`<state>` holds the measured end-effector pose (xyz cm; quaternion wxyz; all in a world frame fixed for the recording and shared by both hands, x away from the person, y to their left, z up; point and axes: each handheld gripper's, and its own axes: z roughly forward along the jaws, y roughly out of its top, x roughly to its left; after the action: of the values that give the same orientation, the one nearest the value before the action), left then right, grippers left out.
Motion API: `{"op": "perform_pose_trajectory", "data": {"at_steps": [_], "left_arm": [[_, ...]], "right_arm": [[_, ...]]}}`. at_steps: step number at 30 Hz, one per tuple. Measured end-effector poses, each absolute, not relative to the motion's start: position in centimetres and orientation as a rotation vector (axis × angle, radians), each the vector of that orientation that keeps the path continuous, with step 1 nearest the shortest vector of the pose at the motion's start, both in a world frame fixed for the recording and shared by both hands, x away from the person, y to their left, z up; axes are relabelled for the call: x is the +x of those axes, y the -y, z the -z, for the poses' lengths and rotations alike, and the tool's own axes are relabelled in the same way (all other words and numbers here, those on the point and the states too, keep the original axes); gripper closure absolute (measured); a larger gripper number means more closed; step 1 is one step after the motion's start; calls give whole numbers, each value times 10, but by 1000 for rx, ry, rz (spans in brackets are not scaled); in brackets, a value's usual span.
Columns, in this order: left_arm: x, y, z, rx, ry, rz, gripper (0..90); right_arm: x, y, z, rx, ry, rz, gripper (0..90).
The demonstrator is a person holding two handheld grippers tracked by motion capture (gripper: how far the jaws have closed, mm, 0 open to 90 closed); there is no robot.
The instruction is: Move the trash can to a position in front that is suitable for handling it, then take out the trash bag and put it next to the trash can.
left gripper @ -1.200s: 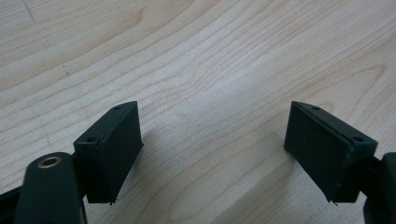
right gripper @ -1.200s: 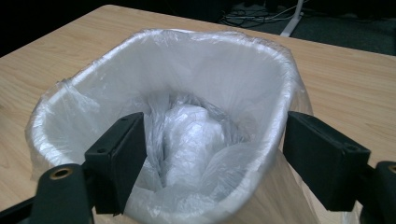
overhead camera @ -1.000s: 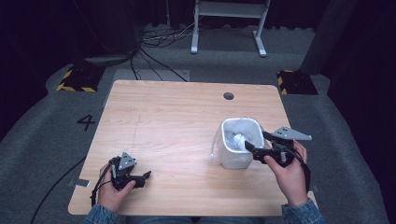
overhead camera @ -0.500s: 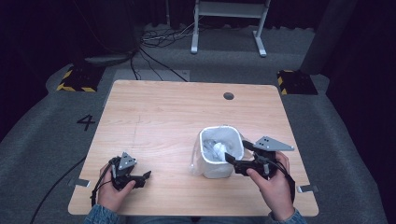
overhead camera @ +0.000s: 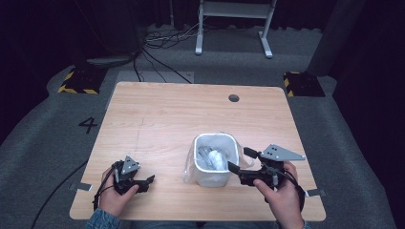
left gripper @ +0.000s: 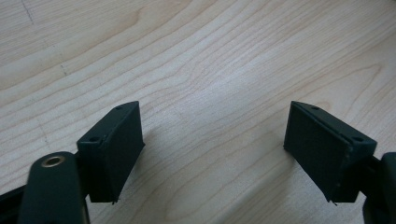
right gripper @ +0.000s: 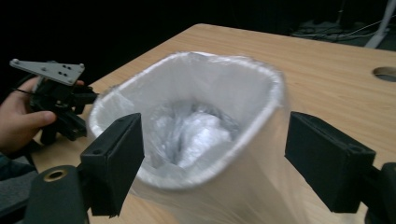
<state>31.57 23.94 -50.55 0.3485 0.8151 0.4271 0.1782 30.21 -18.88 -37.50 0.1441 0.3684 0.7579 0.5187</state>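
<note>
A small white bin (overhead camera: 213, 178) with a clear plastic liner stands on the wooden table (overhead camera: 191, 114), near the front and right of centre. Crumpled white plastic (overhead camera: 216, 157) lies inside it. My right gripper (overhead camera: 240, 159) is open at the bin's right wall, jaws pointing left at it. In the right gripper view the bin (right gripper: 261, 116) sits just ahead of the wide-apart jaws of that gripper (right gripper: 212, 122), with the crumpled plastic (right gripper: 196, 135) in its bottom. My left gripper (overhead camera: 149, 182) rests open on the table at the front left, bare wood between its jaws (left gripper: 212, 116).
A round cable hole (overhead camera: 233, 98) is in the table's far right part. On the grey floor are a painted 4 (overhead camera: 88, 125), cables (overhead camera: 157, 52), a white stand's legs (overhead camera: 234, 28) and yellow-black blocks (overhead camera: 76, 81) on both sides.
The bin has slid left and toward the person's side of the table, and my right gripper has moved along with it. The left gripper has stayed put.
</note>
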Motion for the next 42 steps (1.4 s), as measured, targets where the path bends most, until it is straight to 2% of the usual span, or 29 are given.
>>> {"op": "perform_pose_trajectory", "data": {"at_steps": [4,12,18,22,42], "left_arm": [[314,-236,505,2125,-1080,-478,224],[306,-221,496,2123,-1020,-455,174],[292,-207,479,2084,-940,-467,186],[288,-198,474,2083,-933,-470,181],[302,-146,479,2109,-830,-442,185]], "right_arm": [[299,203,372,1051,-2170,-1412,209],[299,229,378,1040,-2175,-1281,210],[300,243,385,1032,-2202,-1205,190],[304,245,392,1006,-2247,-1156,158],[332,241,444,960,-2412,-1085,162]]}}
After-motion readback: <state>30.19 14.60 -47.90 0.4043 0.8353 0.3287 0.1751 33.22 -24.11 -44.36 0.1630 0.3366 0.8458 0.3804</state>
